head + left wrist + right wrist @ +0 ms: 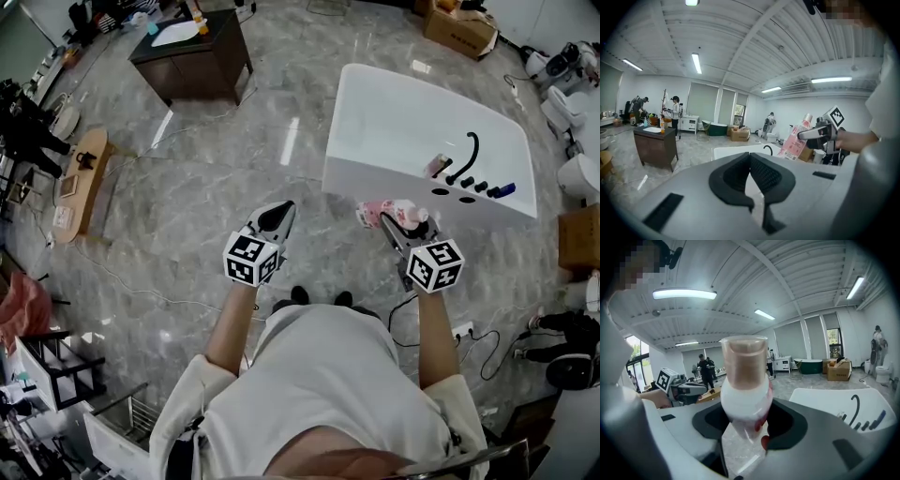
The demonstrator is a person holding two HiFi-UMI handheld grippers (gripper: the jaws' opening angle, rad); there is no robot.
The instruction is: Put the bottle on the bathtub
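My R gripper (pixel 745 430) is clamped on the bottle (pixel 744 376) at its white shoulder. The tan cap aims at 12 o'clock, nearly into the lens, and the body below the pads is hidden. Head view: long axis runs approx. 9-to-3, pink end at 9, held off the floor just short of the bathtub (pixel 375 178) wall at 12 o'clock. L gripper (pixel 275 218) hangs at 9 o'clock, jaws pressed together, empty. Both forearms reach fwd, bare. Label print too blurred to read.

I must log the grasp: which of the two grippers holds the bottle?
The right gripper: its jaws clamp the pink bottle, whereas the left gripper is shut on nothing.
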